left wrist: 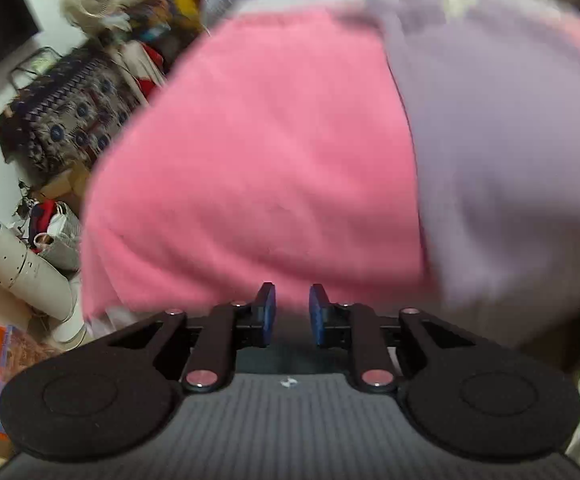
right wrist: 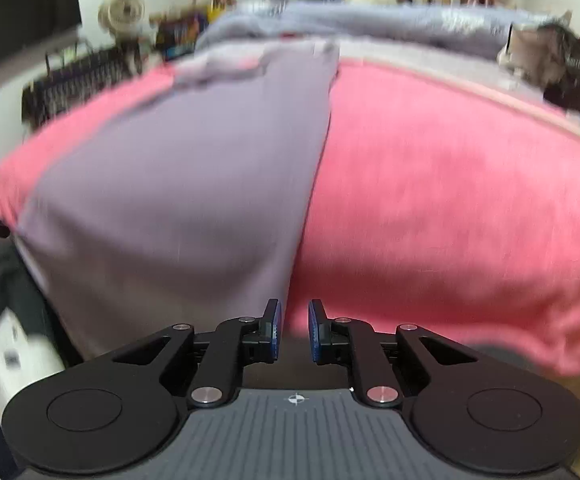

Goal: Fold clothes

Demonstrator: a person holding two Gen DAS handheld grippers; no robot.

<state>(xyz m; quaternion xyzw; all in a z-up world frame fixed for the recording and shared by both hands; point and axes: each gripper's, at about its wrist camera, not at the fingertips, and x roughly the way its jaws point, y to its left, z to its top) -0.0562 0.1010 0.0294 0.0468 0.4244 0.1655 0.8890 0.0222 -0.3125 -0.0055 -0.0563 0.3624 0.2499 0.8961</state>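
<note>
Even indoor light, no glare. Heavy motion blur on cloth and background in both views. Fisheye bends edges; corners vignette black.

No legible text, label, brand name or number was present in either wrist view. The only sign was a small white crosshair mark [right wrist: 295,399] printed on the ribbed grey body of the right gripper [right wrist: 294,330], centred behind its fingers. A comparable small white mark [left wrist: 288,382] stood on the ribbed body of the left gripper [left wrist: 292,314], too blurred to identify. Faint lettering appeared on a black object [right wrist: 574,66] at the upper right of the right wrist view, unreadable owing to blur.
</note>
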